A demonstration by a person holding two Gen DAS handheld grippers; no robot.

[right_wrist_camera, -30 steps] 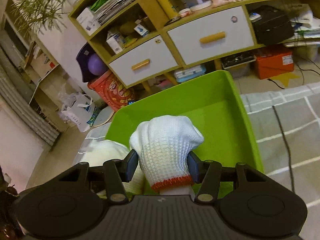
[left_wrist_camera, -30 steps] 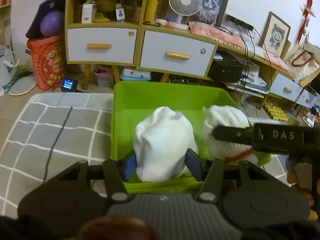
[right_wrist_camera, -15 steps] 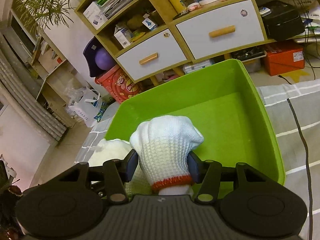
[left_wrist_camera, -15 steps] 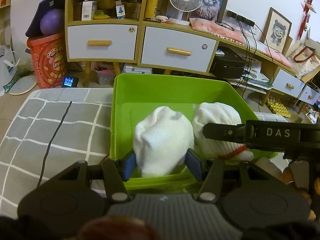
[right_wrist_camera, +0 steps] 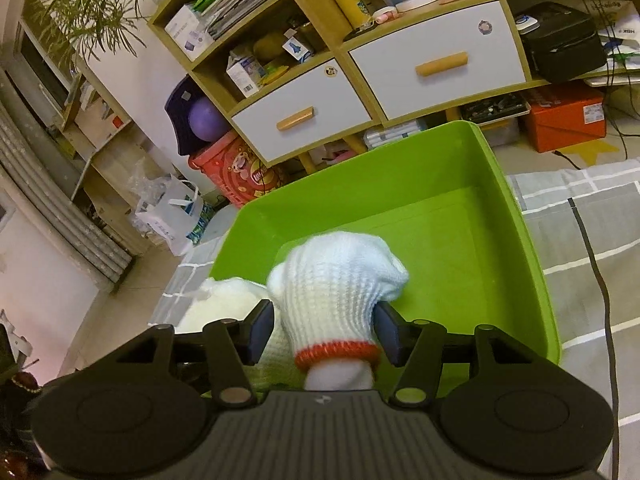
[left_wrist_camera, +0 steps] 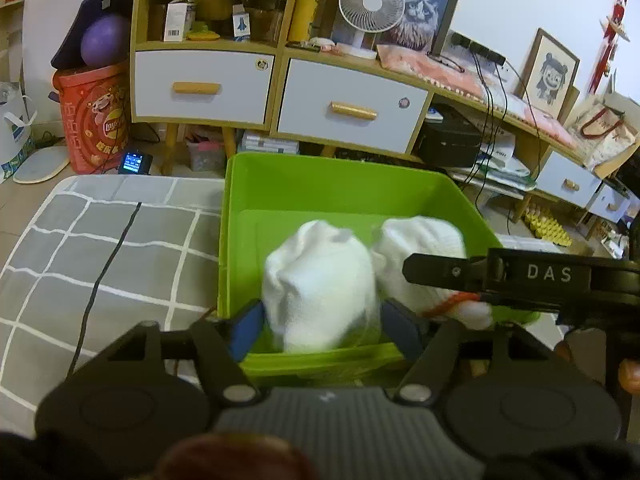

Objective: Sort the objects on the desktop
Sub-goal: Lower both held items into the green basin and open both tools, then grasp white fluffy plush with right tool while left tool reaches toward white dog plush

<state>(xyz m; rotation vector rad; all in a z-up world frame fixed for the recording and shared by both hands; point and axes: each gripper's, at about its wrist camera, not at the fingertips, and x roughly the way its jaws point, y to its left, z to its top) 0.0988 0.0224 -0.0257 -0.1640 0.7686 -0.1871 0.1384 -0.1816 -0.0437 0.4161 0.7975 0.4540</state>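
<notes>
"DAS" on right tool [left_wrist_camera: 548,274], Lay's logo on red tub [left_wrist_camera: 94,116]

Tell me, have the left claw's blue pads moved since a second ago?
Yes. The left gripper's jaws are opening: its pads have spread sideways off the white glove, seen against the green bin's near rim.

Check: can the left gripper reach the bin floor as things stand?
Probably yes. The left gripper hangs over the green bin, jaws opening round a white glove; that glove sits between it and the floor.
</notes>
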